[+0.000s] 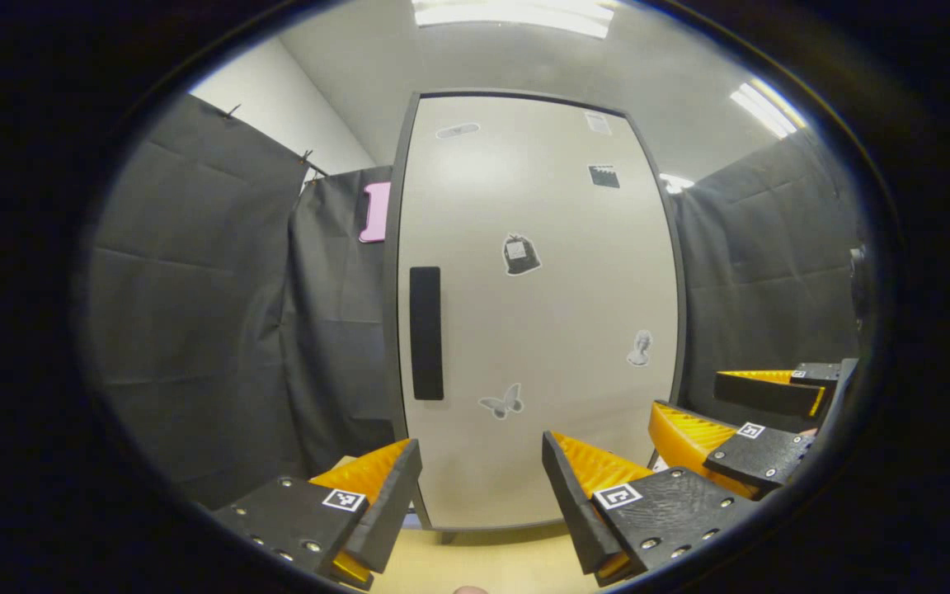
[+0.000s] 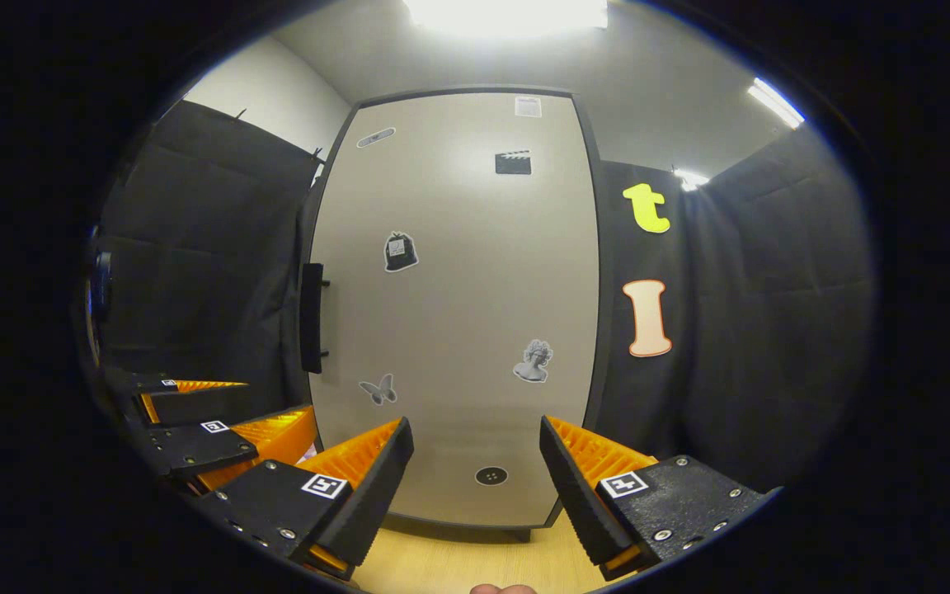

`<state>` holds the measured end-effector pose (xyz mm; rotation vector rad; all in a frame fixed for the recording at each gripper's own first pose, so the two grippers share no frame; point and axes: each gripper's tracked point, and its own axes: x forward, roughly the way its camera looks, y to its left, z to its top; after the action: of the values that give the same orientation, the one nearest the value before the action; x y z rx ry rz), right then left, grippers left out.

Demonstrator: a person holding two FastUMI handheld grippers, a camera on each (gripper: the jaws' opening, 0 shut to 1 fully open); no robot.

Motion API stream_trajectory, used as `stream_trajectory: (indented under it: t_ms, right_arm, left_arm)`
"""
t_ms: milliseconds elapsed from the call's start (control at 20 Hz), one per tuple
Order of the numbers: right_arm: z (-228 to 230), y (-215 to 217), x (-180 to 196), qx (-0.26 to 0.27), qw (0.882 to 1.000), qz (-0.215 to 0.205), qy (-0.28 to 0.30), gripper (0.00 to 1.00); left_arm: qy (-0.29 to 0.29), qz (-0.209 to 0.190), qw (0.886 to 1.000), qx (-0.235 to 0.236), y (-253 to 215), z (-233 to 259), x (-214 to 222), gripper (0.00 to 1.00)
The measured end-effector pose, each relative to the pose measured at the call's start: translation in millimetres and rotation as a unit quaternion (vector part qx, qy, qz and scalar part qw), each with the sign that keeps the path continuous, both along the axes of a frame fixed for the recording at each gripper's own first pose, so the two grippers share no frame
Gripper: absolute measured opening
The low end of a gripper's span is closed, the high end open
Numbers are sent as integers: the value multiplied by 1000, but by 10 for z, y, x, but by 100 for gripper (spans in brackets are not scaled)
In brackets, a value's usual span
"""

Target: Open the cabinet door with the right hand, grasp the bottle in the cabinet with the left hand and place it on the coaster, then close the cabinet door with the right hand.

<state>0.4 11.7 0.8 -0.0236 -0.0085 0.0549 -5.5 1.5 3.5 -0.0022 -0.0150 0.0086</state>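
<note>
R gripper [image 2: 475, 470], jaws spread & empty, is held facing the shut cabinet door [image 2: 458, 313], w/ its upright handle [image 2: 312, 318] up-left, L gripper [image 1: 482, 487] likewise spread.

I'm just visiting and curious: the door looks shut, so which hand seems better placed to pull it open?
Probably the right. The door is shut, and the right gripper faces it with jaws open, the handle up to its left. The left gripper is open too, but the bottle is its job.
</note>
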Motion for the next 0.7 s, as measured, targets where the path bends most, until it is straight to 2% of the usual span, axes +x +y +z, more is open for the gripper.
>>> stream_trajectory:
  t_ms: [250, 600, 650, 700]
  right_arm:
    - [38, 2, 8, 1, 1000, -1, -3, 95]
    - [99, 27, 12, -4, 1000, 4, -9, 95]
    - [111, 31, 12, -4, 1000, 3, -10, 95]
    - [121, 28, 6, -3, 1000, 2, -11, 95]
  left_arm:
    - [4, 12, 1000, -7, 83, -35, -7, 89]
    - [1, 9, 1000, -2, 50, -7, 5, 89]
    - [1, 10, 1000, -1, 46, 1, 9, 84]
    - [-2, 9, 1000, -2, 32, 18, 12, 84]
